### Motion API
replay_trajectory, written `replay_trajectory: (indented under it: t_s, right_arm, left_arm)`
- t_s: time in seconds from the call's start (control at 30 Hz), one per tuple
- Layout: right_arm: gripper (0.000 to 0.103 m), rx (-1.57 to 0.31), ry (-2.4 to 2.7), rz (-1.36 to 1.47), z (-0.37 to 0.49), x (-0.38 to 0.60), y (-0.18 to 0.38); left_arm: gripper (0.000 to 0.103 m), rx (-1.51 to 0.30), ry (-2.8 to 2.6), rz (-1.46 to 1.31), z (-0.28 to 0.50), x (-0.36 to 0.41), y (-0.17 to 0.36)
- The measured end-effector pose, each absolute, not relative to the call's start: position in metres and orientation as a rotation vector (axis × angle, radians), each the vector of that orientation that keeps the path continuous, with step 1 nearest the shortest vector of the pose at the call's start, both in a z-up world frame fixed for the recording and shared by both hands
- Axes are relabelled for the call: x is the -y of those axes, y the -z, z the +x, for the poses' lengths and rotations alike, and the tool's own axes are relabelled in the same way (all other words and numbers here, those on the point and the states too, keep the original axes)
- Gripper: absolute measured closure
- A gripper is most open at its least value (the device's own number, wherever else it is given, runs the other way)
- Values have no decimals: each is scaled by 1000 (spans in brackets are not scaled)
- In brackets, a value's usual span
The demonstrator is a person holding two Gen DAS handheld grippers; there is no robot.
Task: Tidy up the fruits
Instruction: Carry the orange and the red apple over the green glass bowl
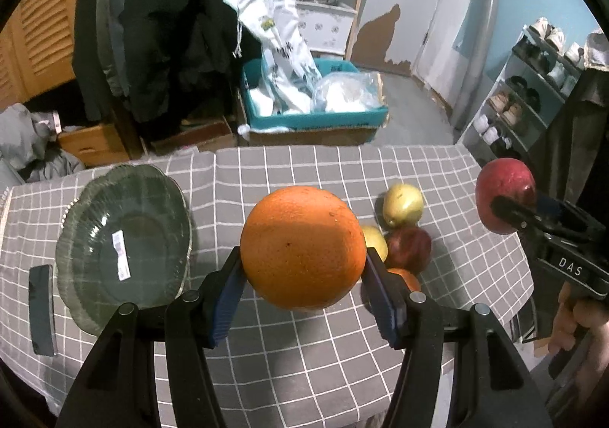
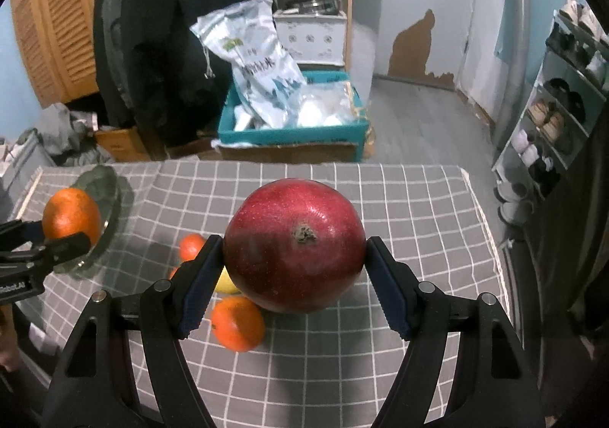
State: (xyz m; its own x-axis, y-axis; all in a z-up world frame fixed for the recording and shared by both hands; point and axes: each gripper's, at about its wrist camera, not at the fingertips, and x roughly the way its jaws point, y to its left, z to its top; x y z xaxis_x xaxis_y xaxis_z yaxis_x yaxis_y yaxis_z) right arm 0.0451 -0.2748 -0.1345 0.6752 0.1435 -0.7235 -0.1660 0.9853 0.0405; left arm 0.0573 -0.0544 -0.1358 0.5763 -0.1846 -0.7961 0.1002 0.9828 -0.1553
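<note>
A cluster of loose fruit [image 1: 399, 234] (two yellow, one dark red, some small orange ones) lies on the grey checked tablecloth [image 1: 304, 352] between the two grippers, with the green glass plate [image 1: 125, 237] to the left near the cloth's edge and a dark flat object [image 1: 41, 310] just beside it. The cloth's near half lies bare, its far edge dropping to the floor. The left gripper [image 1: 302, 276] grips a large, dimpled orange [image 1: 302, 247] above the cloth, while the right gripper [image 2: 293, 268] clamps a glossy, speckled red apple [image 2: 295, 245] over the fruit cluster.
</note>
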Motion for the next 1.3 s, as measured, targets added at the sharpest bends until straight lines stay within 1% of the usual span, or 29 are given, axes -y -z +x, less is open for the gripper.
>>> replay_trajectory:
  t_s: [0.2,0.53,0.87,1.3]
  right_arm:
    - [28,-765,-205,-27,42,263,116]
    - [28,-718,-263,-28,42,234,93]
    - [28,-717,-327,-31,54,194,89]
    - [28,-748,-429,-58,74,119,92]
  left_arm:
    - [41,-894,152,-97,52,45,116]
    - [41,-844,113,-113,44,23,98]
    - [41,-832,60,-152,41,-13,95]
    - [41,-841,-48,-210,39,-74,106]
